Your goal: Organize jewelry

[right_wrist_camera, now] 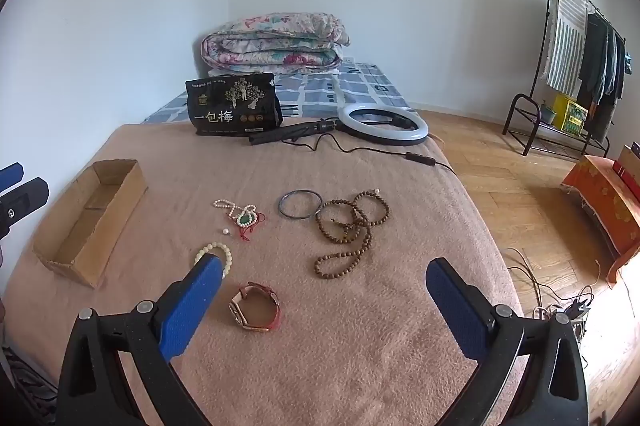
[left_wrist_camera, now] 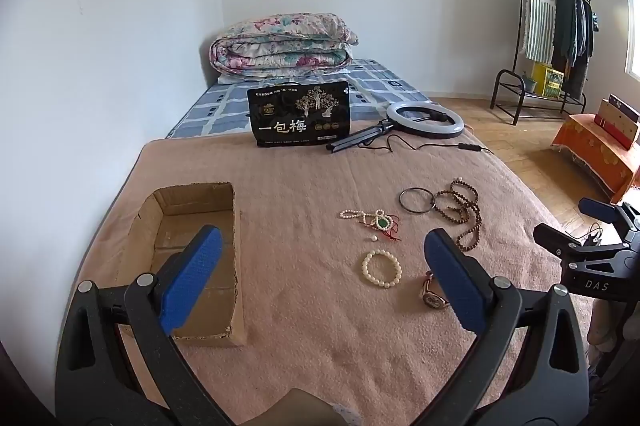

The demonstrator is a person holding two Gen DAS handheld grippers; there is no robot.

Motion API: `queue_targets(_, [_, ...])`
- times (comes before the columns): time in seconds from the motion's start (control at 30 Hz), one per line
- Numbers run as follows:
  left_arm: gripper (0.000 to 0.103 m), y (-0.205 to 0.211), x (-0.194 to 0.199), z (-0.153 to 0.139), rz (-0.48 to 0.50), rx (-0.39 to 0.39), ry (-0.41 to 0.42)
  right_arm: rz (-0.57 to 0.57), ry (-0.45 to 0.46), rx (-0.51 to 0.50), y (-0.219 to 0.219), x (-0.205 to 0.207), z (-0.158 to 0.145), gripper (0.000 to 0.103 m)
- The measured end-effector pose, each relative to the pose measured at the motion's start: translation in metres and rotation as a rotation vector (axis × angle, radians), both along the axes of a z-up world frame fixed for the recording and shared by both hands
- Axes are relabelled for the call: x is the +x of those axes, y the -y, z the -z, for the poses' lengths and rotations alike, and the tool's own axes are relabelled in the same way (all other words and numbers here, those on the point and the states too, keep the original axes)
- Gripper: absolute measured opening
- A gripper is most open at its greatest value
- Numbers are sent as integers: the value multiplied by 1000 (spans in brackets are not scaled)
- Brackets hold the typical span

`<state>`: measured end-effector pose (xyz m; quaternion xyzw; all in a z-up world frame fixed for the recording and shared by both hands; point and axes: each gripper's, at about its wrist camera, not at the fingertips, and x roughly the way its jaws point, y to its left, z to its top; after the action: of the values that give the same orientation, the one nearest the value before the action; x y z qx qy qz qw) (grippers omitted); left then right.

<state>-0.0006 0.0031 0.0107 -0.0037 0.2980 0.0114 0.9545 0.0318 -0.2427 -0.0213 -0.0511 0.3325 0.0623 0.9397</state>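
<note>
Seemingly lengthwise away: cardboard box (left_wrist_camera: 192,258).

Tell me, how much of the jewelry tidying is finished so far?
Nothing looks done yet: the cardboard box is empty. Nothing is in hand either; the left claw and right claw are both open above the blanket. Still to go: the white bead bracelet, the pearl and jade necklace, the dark bangle, the brown prayer beads and the red-strap watch.
</note>
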Motion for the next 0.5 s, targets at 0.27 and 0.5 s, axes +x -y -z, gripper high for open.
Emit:
queue_targets(0.27, [103, -2, 2, -4, 1, 2, 5, -1, -3, 0, 0, 0, 1, 103])
queue_targets(0.5, [103, -6, 4, -5, 1, -4, 3, 0, -5, 3, -1, -1, 2, 103])
